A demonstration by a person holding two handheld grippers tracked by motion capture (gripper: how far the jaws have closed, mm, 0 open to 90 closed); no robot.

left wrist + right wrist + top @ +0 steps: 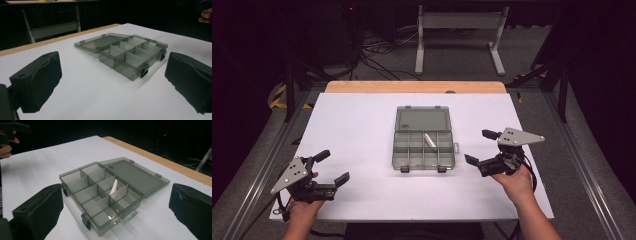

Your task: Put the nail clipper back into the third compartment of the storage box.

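a white counter (362, 130) with a bare wooden strip (412, 87) along its far edge stands in a dark room; cables (379, 55) and a pale metal frame (459, 30) lie on the grey floor beyond. a smoky compartment box (423, 149) sits mid-counter, lid open flat toward the far edge, a small pale piece (430, 139) inside. the left gripper (331, 169) near the near-left corner and the right gripper (482, 147) by the right edge both hold jaws apart, empty.

text: none legible | smoky clear plastic compartment box (100, 195): small raised mark on lid, too blurred to read
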